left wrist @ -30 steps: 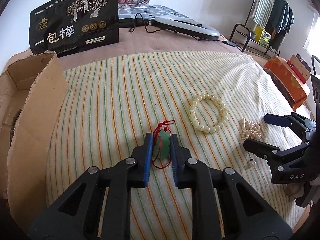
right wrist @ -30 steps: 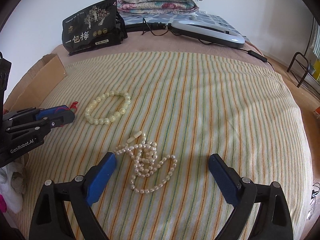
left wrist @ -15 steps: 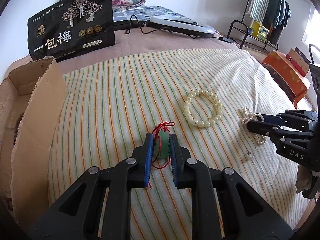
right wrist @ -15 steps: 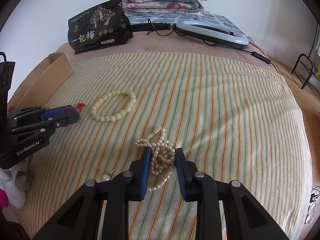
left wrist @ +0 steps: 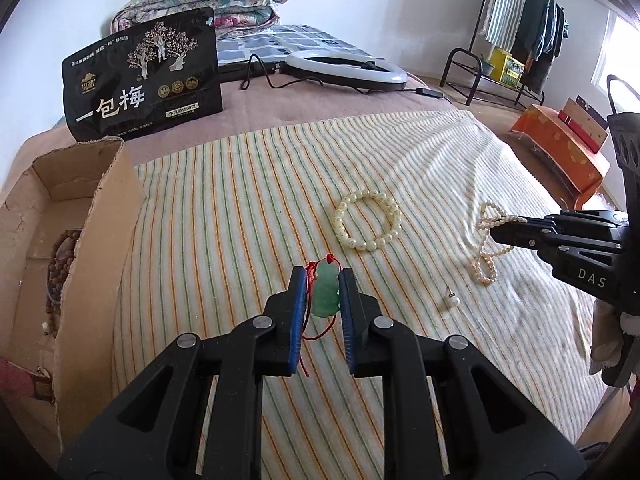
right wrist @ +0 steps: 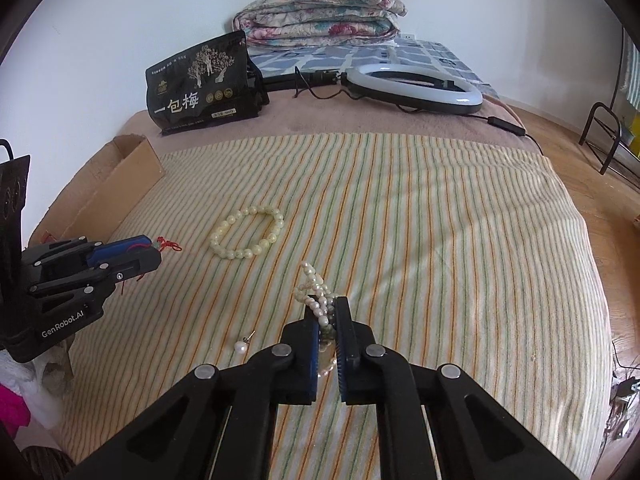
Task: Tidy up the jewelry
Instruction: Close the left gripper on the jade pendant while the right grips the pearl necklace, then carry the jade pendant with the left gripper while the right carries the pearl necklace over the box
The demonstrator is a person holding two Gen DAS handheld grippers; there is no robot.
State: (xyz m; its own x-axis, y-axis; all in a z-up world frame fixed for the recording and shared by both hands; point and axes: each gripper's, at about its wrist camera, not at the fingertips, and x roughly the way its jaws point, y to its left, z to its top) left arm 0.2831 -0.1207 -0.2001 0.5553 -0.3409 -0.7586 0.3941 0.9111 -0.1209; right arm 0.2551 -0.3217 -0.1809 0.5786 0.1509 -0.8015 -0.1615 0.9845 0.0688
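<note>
1. While both grippers hold something, the big job, as I see it, is to carry the jewelry to the cardboard box (left wrist: 60, 240) at the left edge of the bed (left wrist: 248, 200). Brown beads already lie inside that box, so it looks like the right home.

2. Next in size is the striped sheet (right wrist: 440, 220) on the bed. It is soft and a bit bumpy, so lift each piece well clear of it before moving sideways, or a loop may catch and drag.

3. The pearl necklace (right wrist: 316, 300) is pinched in the right gripper (right wrist: 327, 320), whose jaws are squeezed tight on it. In the left view one loop hangs down near the sheet. Move slowly so the loops do not swing or slip out.

4. The bead bracelet (left wrist: 367, 222) lies flat near the middle of the bed, between the two grippers. Nobody touches it. Leave it for a later trip.

5. The green pendant (left wrist: 326, 292) with its red cord (left wrist: 320, 330) is clamped in the left gripper (left wrist: 323, 294). Its jaws press on both sides of the stone. Keep the grip firm, because the stone looks smooth, and watch the cord that hangs loose.

6. The pearl earring (left wrist: 453, 300) is the tiniest thing, lying alone near the right gripper. Do not knock it off.
</note>
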